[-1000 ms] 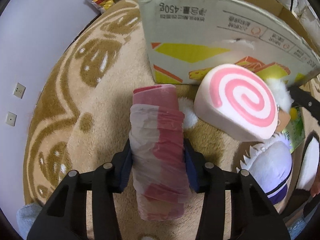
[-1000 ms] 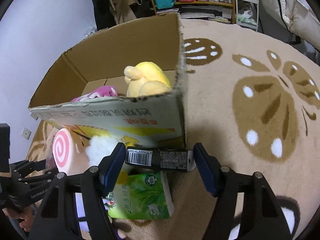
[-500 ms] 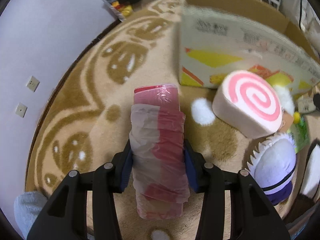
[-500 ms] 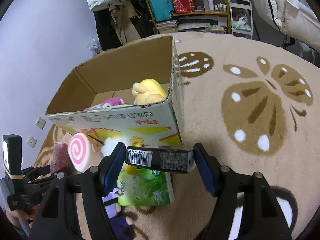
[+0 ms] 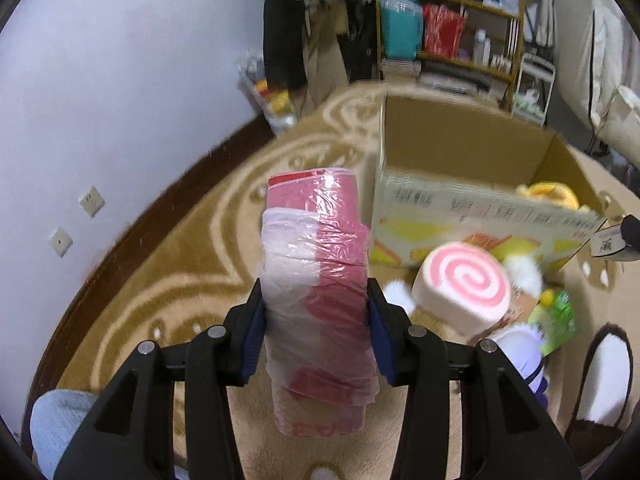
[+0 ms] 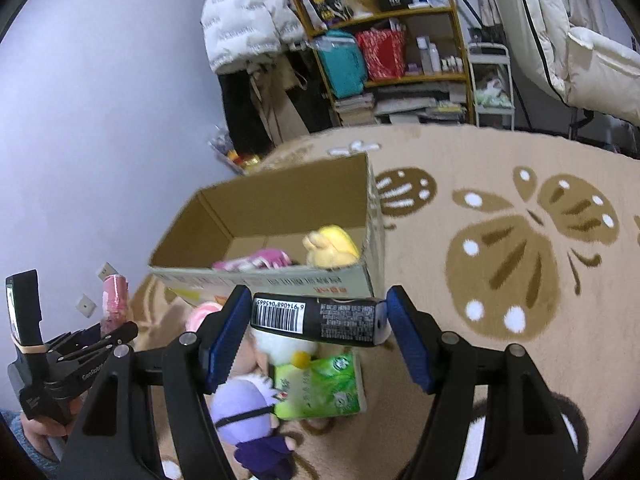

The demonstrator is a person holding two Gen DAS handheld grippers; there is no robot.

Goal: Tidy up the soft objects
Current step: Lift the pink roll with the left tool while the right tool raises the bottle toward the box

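Pink plastic-wrapped roll (image 5: 318, 280) sits clamped in the left gripper (image 5: 316, 332); the right gripper (image 6: 318, 322) pinches a black barcoded tube (image 6: 316, 318) endwise.

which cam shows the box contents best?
Right wrist: it looks down into the open box, showing a yellow plush and a pink toy inside. Left wrist sees mostly the box's printed front; only the plush's top peeks over the rim.

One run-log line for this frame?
left gripper: grips pink roll | right gripper: grips black tube | box: open, ahead
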